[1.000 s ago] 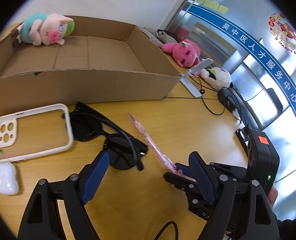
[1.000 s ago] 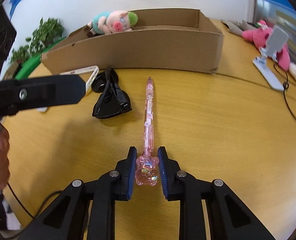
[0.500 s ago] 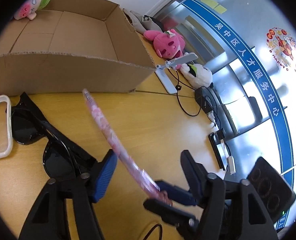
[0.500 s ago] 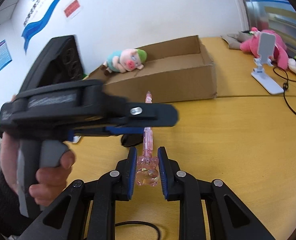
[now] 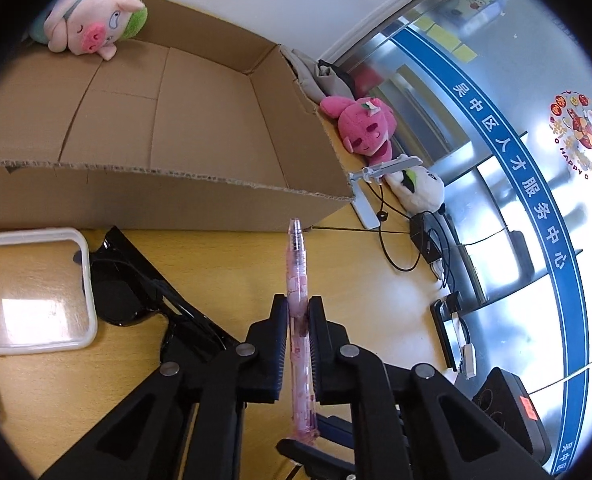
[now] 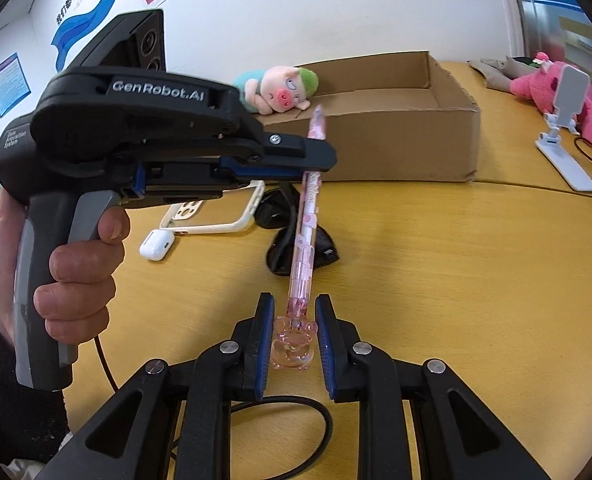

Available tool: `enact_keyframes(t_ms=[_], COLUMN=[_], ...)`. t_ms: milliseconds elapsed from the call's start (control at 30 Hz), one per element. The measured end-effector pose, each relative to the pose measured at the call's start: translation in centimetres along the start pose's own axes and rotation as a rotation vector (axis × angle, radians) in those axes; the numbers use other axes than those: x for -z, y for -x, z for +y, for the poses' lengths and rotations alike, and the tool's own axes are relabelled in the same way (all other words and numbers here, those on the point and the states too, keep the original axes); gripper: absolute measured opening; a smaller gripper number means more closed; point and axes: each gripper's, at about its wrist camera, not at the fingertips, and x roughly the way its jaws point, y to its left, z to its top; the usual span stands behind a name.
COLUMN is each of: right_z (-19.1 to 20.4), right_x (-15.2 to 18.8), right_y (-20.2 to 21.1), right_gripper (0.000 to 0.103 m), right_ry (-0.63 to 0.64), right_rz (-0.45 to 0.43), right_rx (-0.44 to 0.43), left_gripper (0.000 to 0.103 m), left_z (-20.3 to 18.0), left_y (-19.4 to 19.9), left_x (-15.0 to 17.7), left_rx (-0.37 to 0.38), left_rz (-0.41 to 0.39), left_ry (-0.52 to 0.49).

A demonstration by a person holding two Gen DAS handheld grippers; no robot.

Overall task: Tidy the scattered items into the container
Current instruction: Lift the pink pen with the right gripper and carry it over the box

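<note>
Two grippers held one long see-through pink plastic pen (image 5: 298, 312) above the yellow wooden desk (image 6: 456, 280). The left gripper (image 5: 298, 312) had just closed and was clamped on the pen's middle. The right gripper (image 6: 295, 332) squeezed the little bear-shaped end. I think the pen was light, stiff and slippery, so the middle was the best place to hold it. The open brown cardboard box (image 5: 200, 120) waited just ahead, with a soft pig toy (image 5: 92, 24) inside.
</note>
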Motion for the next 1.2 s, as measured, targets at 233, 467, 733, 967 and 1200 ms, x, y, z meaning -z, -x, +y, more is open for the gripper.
enact_keyframes(t_ms=[233,467,733,967,1200], right_z=[2.4,5.3,5.6,3.5,0.3], right_x=[-3.3,-9.4,-16.2,-22.4,-27.8], right_y=[-0.4,-1.2,-3.0,-4.3,-8.7], right_gripper=[0.022,0.022,0.022,0.021,0.021], right_ry=[0.033,0.078,0.033,-0.005,-0.031], right_rz=[-0.028,-0.05,-0.047,-0.021,0.068], right_rx=[-0.048,-0.119,-0.202,-0.21,-0.208], left_gripper=[0.009,0.009,0.009,0.009,0.009], left_z=[-0.4,0.1,0.5,-0.6,2.0], left_y=[3.9,8.7,10.5,9.4,6.0], left_x=[-2.9,-8.0,-14.8,-21.4,-26.9], left_rx=[-0.047,-0.088,-0.112,-0.12,-0.158], left_rz=[-0.054,-0.109,-0.104,-0.089,-0.063], left_ry=[-0.061,-0.115,-0.143,-0.173,-0.14])
